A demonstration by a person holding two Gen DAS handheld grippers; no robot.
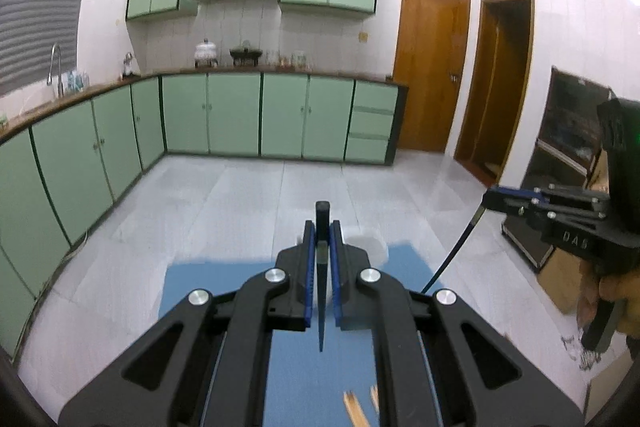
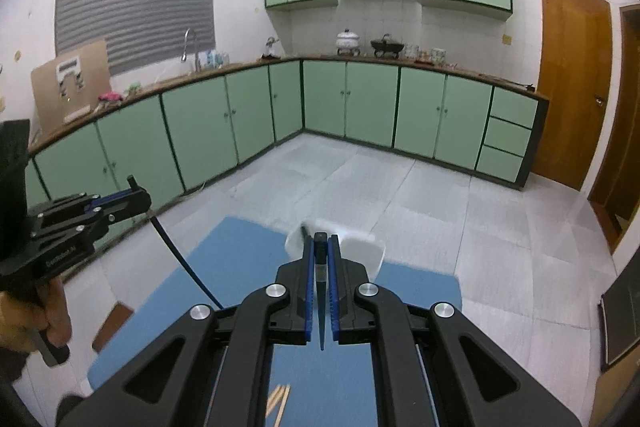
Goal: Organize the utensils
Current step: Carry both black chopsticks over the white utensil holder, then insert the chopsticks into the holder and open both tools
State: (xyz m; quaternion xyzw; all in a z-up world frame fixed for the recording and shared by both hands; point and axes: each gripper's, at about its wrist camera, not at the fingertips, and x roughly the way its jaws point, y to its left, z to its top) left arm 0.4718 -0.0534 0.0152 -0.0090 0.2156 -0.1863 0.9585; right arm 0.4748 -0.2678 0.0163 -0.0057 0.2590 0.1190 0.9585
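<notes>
Two grippers each clamp a dark chopstick.

Left wrist view: the left gripper has its jaws pinched narrow on a black chopstick, which stands between the blue pads with its thick end up toward 12 o'clock and its tip down toward 6. Below lies a blue mat, with a white holder just beyond the fingers (mostly hidden). Wooden chopsticks lie on the mat at 6 o'clock. At 3 o'clock the right gripper holds a second black chopstick slanting down.

Right wrist view: the right gripper is closed on its black chopstick directly before the white holder. At 9 o'clock the left gripper grips its chopstick over the blue mat. Wooden chopsticks show at 6 o'clock.
</notes>
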